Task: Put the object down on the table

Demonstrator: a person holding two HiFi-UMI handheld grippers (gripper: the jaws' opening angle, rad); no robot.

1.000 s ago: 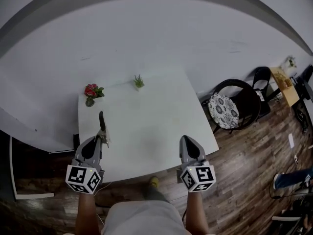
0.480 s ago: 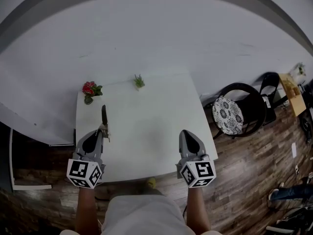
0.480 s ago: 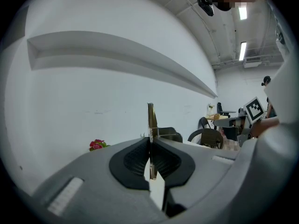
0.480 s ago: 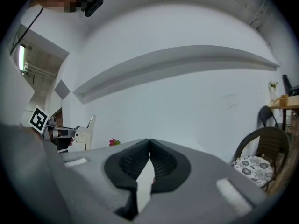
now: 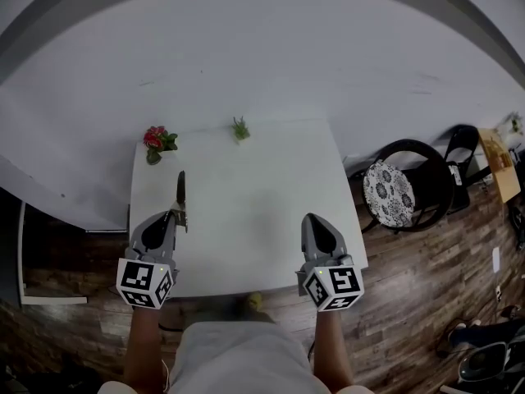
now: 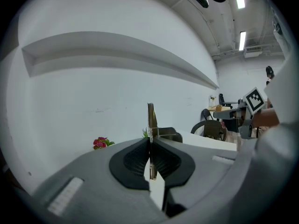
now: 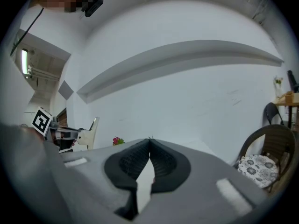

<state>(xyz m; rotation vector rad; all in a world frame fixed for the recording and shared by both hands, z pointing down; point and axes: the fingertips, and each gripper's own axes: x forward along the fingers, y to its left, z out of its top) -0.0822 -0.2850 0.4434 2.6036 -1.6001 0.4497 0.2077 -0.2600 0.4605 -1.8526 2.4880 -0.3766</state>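
My left gripper [image 5: 171,218] is shut on a thin flat tool with a dark blade [image 5: 180,190]. The tool sticks out forward over the left part of the white table [image 5: 262,189]. In the left gripper view the tool [image 6: 151,117] stands edge-on between the pressed pads, just beyond the left gripper [image 6: 150,143], with a small metal crosspiece on it. My right gripper [image 5: 317,223] hovers over the table's front right part. In its own view the right gripper [image 7: 149,142] is shut with nothing between the pads.
A pot of red flowers [image 5: 156,140] and a small green plant [image 5: 240,128] stand at the table's far edge by the white wall. A dark round chair with a patterned cushion [image 5: 400,192] stands right of the table. Wooden floor surrounds it.
The head view has shifted a little. Both grippers stay shut over the table's front, and the left one still holds the tool.
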